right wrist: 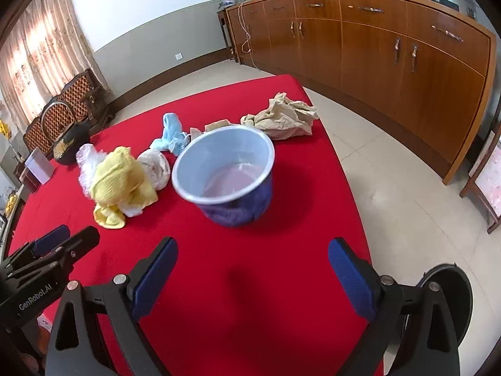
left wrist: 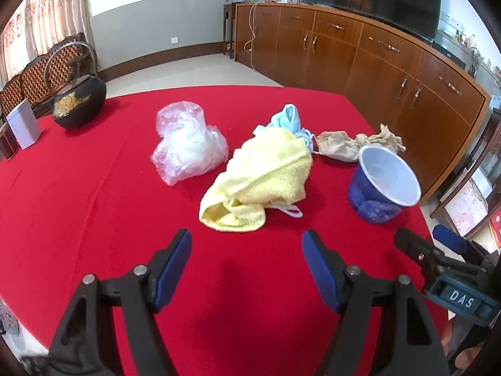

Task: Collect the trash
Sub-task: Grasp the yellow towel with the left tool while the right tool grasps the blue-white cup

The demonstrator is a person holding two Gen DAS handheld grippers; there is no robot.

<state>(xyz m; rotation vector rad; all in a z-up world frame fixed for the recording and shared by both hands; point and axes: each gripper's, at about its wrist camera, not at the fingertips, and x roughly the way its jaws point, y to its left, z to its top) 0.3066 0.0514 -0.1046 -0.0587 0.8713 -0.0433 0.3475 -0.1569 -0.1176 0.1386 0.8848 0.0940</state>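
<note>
On the red table [left wrist: 94, 203], which fills the lower part of both views, sits everything relevant; all places below are given relative to the blue bin [right wrist: 225, 175].

- Wooden sideboard [right wrist: 391, 50]: well beyond the bin, across the tiled floor, along the wall.
- Blue bin: upright, mouth open, lined with a pale bag; stands near the table's right edge.
- Yellow towel [left wrist: 260, 181]: crumpled, left of the bin, apart from it.
- Clear plastic bag [left wrist: 188, 144]: further left of the bin, past the towel.
- Beige rag [right wrist: 281, 119]: just behind the bin, toward the table's far corner.
- Light blue cloth [right wrist: 172, 134]: behind and left of the bin, touching the towel's far side.
- Black teapot [left wrist: 78, 100]: far left of the bin, near the table's back edge, a white box [left wrist: 23, 127] beside it.
- Left gripper [left wrist: 247, 269]: held low over bare cloth, short of the towel, fingers pointing forward; jaws spread wide, holding nothing.
- Right gripper [right wrist: 253, 279]: level, aimed at the bin from the near side, not touching it; jaws wide apart, empty.
</note>
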